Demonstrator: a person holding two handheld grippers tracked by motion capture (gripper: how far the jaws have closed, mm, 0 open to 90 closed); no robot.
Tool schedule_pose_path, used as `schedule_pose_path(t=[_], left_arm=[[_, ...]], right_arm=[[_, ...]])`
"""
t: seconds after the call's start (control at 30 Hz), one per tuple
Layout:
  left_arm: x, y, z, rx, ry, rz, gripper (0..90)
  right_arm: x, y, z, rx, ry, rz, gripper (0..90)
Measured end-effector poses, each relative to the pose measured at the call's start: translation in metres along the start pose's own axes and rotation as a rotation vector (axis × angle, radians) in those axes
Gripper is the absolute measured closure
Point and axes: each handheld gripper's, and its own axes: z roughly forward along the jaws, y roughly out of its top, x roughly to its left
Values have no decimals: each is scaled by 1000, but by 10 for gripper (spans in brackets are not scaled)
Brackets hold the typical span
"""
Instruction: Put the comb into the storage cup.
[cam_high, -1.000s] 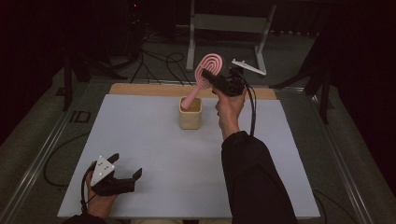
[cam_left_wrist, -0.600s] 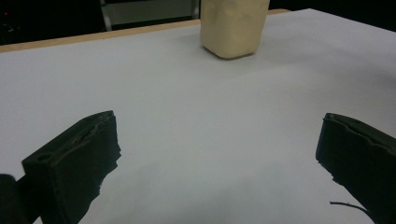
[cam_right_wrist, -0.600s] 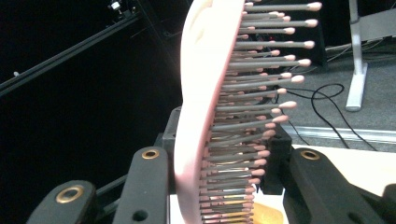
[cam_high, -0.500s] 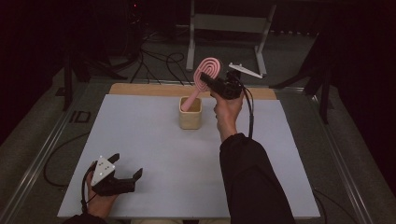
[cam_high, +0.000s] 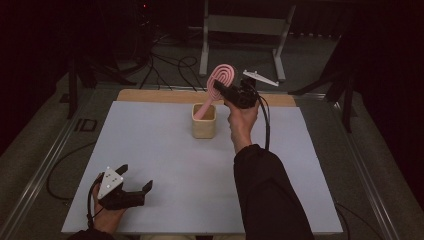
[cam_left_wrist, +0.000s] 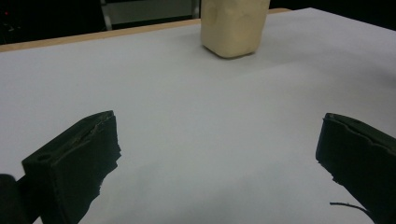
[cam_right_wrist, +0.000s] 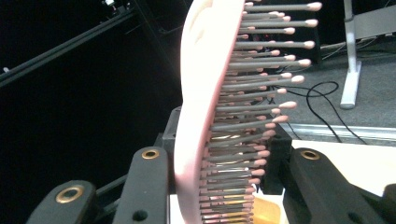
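Note:
A pink hairbrush (cam_high: 224, 76) with grey bristles stands tilted, its handle down inside a beige cup (cam_high: 204, 122) at the back middle of the white mat. My right gripper (cam_high: 221, 87) is shut on the brush head from the right. In the right gripper view the brush (cam_right_wrist: 201, 93) sits between the two jaws of that gripper (cam_right_wrist: 224, 158), one against its pink back and one at the bristle tips, with the cup's rim (cam_right_wrist: 266, 214) just below. My left gripper (cam_high: 135, 178) rests open at the mat's near left corner. From there the cup (cam_left_wrist: 233, 28) is far ahead of its empty open jaws (cam_left_wrist: 217, 140).
The white mat (cam_high: 150, 150) covers a wooden table with metal rails (cam_high: 45, 165) along its sides. Behind the table are a grey stand (cam_high: 240, 30) and cables (cam_high: 170, 65) on the dark floor. A dark sleeve (cam_high: 270, 195) crosses the mat's near right.
The right hand has shifted slightly left and down with the brush still held. The left gripper has stayed where it was.

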Motion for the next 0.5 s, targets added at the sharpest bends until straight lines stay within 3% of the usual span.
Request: schedule_pose_path(t=[0.5], left_arm=[[0,0,0,-1,-1,0,2]], right_arm=[[1,-7,6,4,-19,-2,634]])
